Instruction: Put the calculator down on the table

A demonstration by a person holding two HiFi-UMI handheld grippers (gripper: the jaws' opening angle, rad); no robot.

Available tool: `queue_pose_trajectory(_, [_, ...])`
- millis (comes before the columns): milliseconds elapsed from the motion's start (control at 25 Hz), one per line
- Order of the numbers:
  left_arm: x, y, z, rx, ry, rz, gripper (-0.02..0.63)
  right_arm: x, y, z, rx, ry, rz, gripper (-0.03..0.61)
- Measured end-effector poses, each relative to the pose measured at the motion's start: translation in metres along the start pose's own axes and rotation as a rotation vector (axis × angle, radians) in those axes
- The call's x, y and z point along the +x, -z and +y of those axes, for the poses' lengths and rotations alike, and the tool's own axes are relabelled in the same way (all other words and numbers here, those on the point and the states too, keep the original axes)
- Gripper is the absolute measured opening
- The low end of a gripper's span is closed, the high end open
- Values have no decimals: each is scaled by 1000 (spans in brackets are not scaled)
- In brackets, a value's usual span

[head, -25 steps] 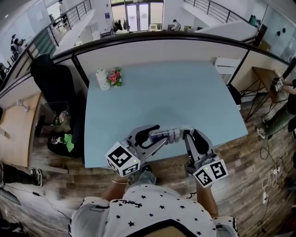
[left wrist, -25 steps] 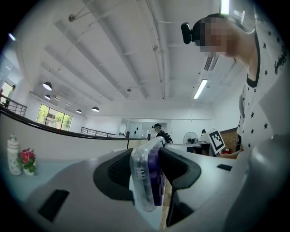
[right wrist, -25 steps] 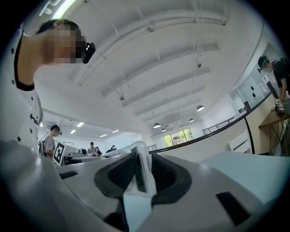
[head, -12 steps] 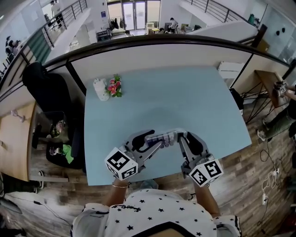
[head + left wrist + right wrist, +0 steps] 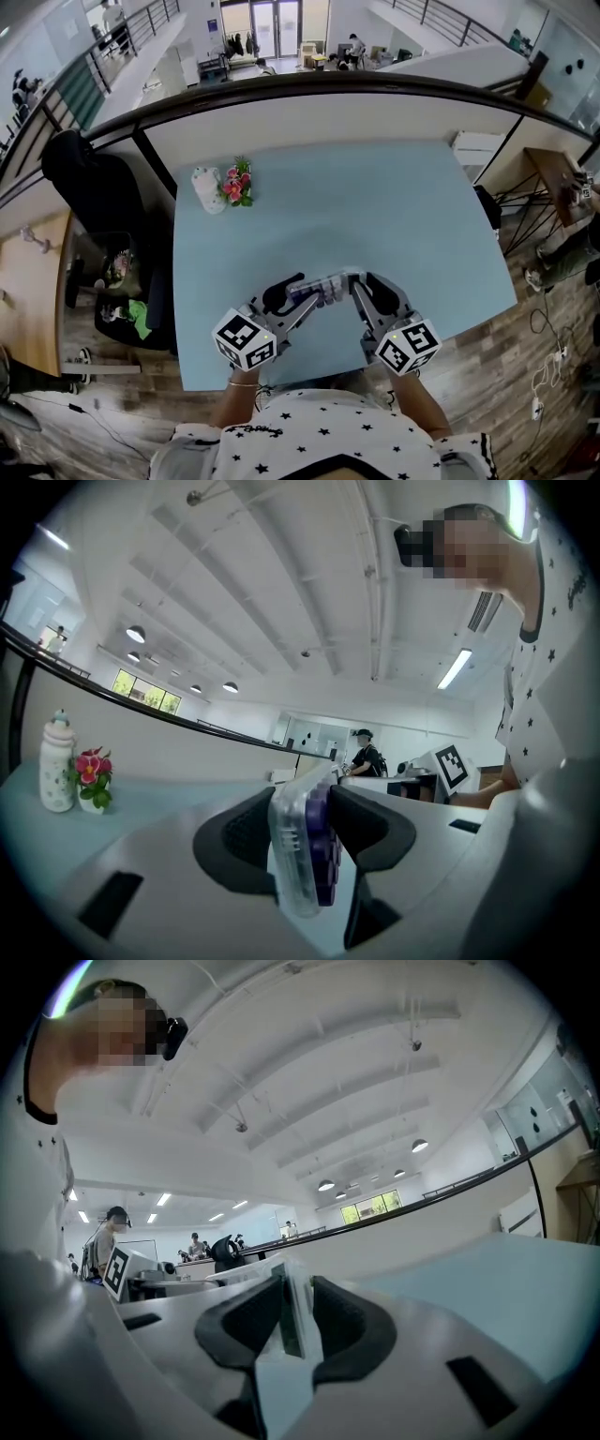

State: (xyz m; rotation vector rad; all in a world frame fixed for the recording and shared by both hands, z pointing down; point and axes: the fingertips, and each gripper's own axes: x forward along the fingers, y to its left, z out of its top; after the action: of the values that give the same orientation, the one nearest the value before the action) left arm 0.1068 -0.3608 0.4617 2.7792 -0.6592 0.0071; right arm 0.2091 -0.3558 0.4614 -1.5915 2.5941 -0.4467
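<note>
1. The pale blue tabletop (image 5: pixel 394 206) fills more of the head view than a second ago. The person has leaned in over its near edge, and the marker cubes that hung off the edge now overlap it. A white bottle (image 5: pixel 206 187) and some flowers (image 5: pixel 235 181) stand at the far left corner, well apart from the work and not moved.
2. The left claw (image 5: pixel 315 292) and the right claw (image 5: pixel 356 284) have travelled together, forward over the tabletop and lower. Both point roughly level and face each other.
3. The calculator (image 5: pixel 330 280) has come along between them, one end in each claw. It hangs over the near middle of the tabletop, which is bare beneath it. In the left claw view it stands on its long edge, clear case to the left and purple keys to the right.
4. Neither grip has changed. The left claw's dark pads press on both faces of the calculator, and the right claw's pads are clamped just as firmly on the other end.
5. Judging by this, the carry is nearly over and the set-down is at hand. No view settles whether the lower edge already touches the surface. What remains is probably a last bit of lowering, perhaps tipping it flat, and then opening both claws.
</note>
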Motion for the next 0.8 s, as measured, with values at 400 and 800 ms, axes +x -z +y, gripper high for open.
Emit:
queue_pose_trajectory(400, [29,28,29,-55,-68,41,204,29,26,-38,16,-34,97,101])
queue_pose_trajectory(800, [63,80,45,-143,-94,120,204,36,71,-81,38,2,225,101])
